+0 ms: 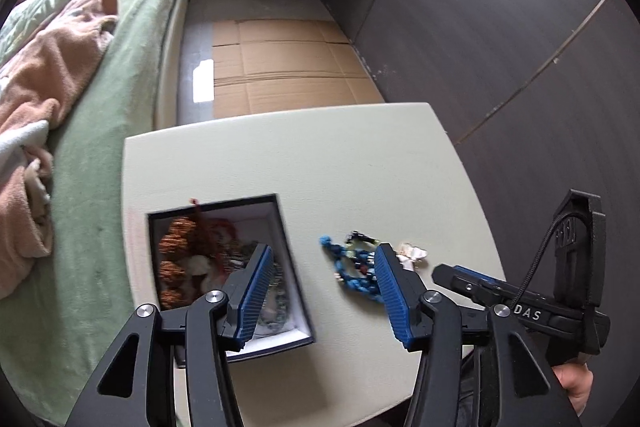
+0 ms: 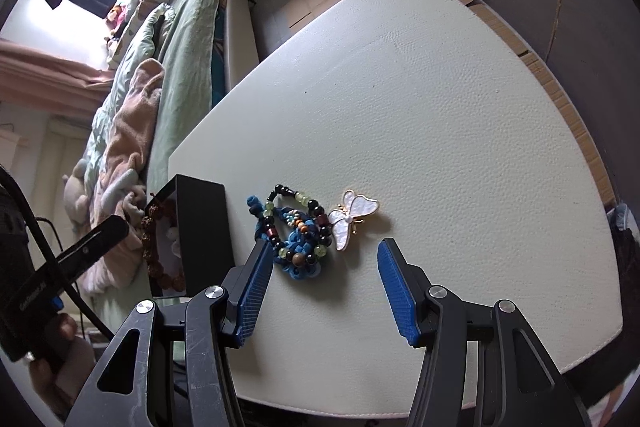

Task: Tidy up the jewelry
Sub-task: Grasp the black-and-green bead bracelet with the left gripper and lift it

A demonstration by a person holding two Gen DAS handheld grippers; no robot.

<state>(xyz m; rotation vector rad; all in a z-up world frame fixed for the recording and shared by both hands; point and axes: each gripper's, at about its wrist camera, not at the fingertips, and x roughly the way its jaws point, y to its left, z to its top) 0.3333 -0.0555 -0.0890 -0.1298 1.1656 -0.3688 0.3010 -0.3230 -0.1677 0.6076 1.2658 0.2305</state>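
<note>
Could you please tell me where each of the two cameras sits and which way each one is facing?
Left wrist: sits on the left tool, looking down at the open box on the table; the right tool and a hand show at right.
Right wrist: sits on the right tool, looking down at the beaded bracelets and butterfly brooch; the left tool shows at left.
Shared: table, box, bracelets, brooch, bed.
</note>
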